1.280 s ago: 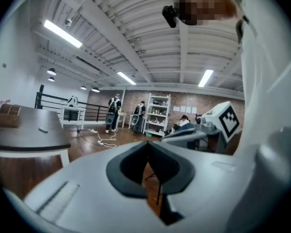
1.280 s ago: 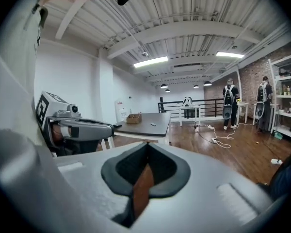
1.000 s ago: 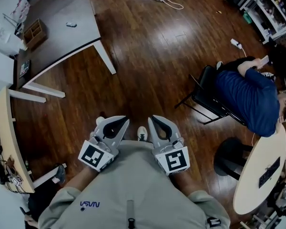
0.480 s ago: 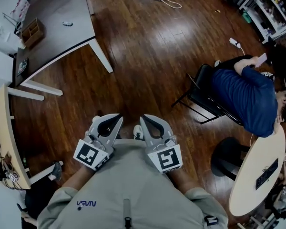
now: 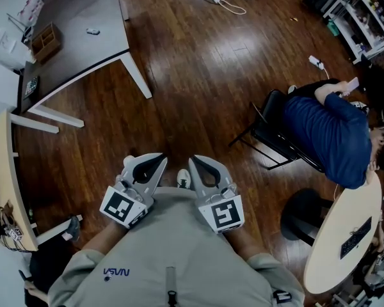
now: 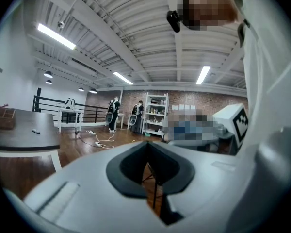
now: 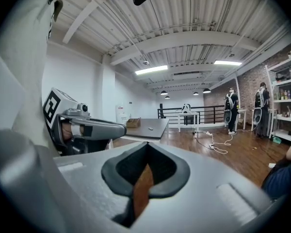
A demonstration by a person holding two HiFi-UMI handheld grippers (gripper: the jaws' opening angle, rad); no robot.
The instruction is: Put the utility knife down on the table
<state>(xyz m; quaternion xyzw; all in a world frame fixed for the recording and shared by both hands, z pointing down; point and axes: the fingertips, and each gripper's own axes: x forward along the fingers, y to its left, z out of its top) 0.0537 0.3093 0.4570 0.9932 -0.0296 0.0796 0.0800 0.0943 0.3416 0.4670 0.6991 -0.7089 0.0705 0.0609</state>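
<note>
The head view looked steeply down from above the person's chest onto the left gripper (image 5: 159,160), the right gripper (image 5: 193,160) and the wooden floor (image 5: 198,75). Each gripper view sat close behind its own jaws, facing nearly level across the room. All three shared the dark table (image 5: 77,37); the right gripper view also caught the left gripper.

Both grippers are held side by side just in front of the torso (image 5: 173,254), pointing forward and close to level. Left gripper (image 5: 161,160): jaws together, nothing between them. Right gripper (image 5: 192,160): jaws together, empty. The marker cubes (image 5: 123,208) face upward, and the forearms (image 5: 107,236) run back to the torso.
</note>
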